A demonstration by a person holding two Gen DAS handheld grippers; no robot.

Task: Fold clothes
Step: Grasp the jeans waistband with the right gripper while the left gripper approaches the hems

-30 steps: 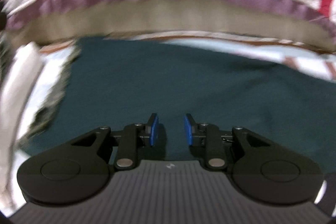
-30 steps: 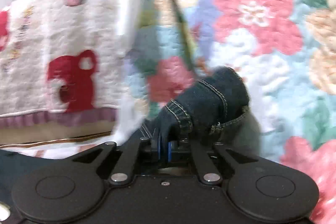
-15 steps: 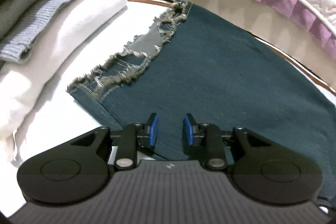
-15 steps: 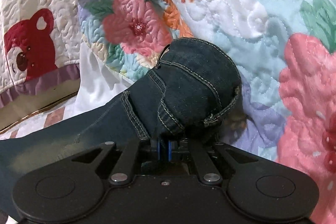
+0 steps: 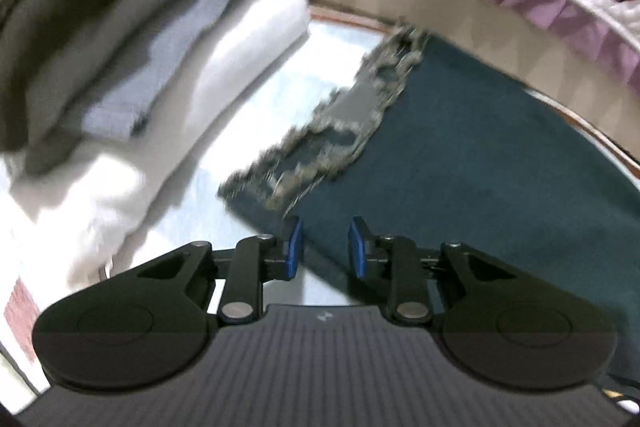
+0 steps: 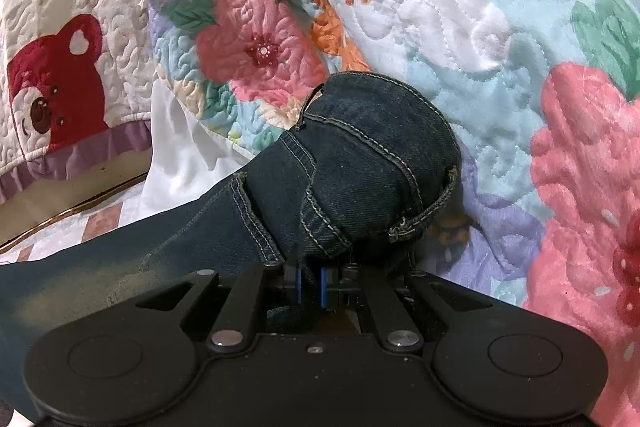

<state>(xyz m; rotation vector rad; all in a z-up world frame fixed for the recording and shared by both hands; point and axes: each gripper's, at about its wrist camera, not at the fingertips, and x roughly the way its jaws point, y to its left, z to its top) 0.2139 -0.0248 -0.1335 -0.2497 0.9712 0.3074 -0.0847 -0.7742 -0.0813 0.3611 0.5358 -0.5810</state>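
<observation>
The pair of dark indigo denim jeans (image 6: 360,163) lies spread on a pale, glossy surface (image 5: 256,131), with tan contrast stitching along its seams and a raw, frayed grey-white hem (image 5: 340,131) at the leg end. In the right wrist view the waist end is bunched into a rounded lump that rests against a thick quilted blanket with pink, orange and teal flowers (image 6: 500,47), and the leg runs away from it toward the lower left. In the left wrist view the same cloth lies flat, its long axis slanting from the frayed hem at upper centre down to the lower right. The right gripper (image 6: 310,283) has its blue pads pressed together, pinching a fold of denim at the base of the lump. The left gripper (image 5: 325,247) hangs over the leg's near edge just below the hem, its pads parted with nothing pinched. Left of the hem stands a stack of folded white, grey and dark garments (image 5: 132,75), blurred.
</observation>
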